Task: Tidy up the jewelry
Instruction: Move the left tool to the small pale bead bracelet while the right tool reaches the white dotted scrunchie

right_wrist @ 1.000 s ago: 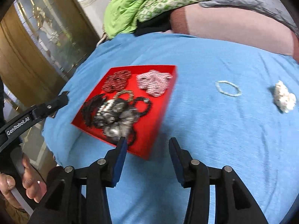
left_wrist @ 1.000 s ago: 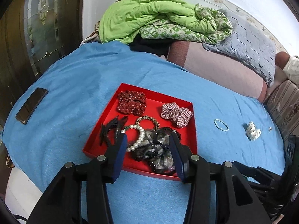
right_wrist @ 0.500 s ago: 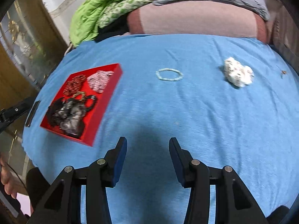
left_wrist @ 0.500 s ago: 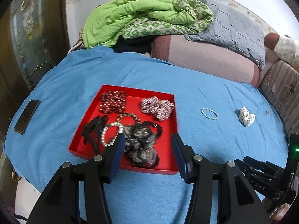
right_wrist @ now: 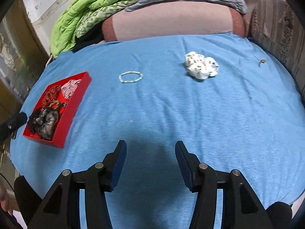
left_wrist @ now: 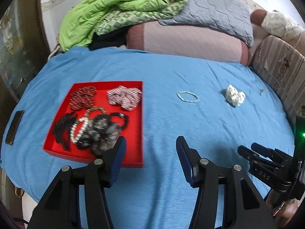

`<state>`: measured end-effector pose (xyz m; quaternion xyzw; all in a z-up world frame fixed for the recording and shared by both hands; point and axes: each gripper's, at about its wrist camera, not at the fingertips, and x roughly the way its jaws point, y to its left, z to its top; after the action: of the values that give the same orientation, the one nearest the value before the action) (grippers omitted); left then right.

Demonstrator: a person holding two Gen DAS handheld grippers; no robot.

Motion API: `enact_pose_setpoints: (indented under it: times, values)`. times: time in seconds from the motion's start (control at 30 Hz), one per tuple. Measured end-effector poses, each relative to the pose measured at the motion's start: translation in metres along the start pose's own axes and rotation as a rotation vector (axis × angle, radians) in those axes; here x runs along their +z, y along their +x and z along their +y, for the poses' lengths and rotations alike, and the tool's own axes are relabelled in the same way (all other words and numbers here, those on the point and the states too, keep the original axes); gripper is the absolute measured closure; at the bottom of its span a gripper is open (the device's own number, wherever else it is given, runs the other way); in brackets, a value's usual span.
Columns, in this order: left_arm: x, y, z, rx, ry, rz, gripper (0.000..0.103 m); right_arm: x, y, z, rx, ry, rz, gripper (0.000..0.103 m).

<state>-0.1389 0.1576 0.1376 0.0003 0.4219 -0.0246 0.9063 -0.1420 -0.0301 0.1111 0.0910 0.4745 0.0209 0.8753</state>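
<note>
Swung right, away from red tray (left_wrist: 142,126); jaws just opened wider, nothing between.
Left gripper (left_wrist: 150,152), right gripper (right_wrist: 150,152) apart, empty; could snag blue sheet (right_wrist: 171,114) grabbing flat bead bracelet (right_wrist: 130,77).

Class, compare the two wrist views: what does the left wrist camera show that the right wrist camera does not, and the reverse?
Only the left wrist view shows the phone near the bed's edge and the pearl bracelet in the red tray. Only the right wrist view shows the tray's outer side wall. Both show the tray, the pale beaded bracelet and the white scrunchie lying apart on the blue sheet.
</note>
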Motion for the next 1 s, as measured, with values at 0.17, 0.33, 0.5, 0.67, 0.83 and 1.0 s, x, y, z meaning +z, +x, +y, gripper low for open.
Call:
enact_pose_setpoints:
  times: [0.17,0.33,0.5,0.67,0.83,1.0]
  values:
    - [-0.006,0.012,-0.023,-0.035,0.026,0.045,0.05,-0.003,0.0,-0.007,-0.021,0.001,-0.002,0.045]
    - [-0.008,0.017,-0.04,-0.017,0.067,0.046,0.05,-0.005,0.001,-0.016,-0.036,0.009,-0.005,0.044]
    - [-0.008,0.023,-0.048,0.024,0.086,0.046,0.05,-0.004,0.001,-0.022,-0.046,0.018,-0.011,0.044]
    - [-0.009,0.029,-0.053,0.049,0.102,0.054,0.049,-0.005,0.002,-0.024,-0.058,0.012,-0.016,0.043]
    - [-0.007,0.034,-0.057,0.051,0.117,0.065,0.049,-0.005,0.003,-0.028,-0.063,0.015,-0.017,0.043]
    - [-0.003,0.043,-0.06,0.051,0.133,0.083,0.047,-0.001,0.004,-0.032,-0.07,0.017,-0.02,0.043]
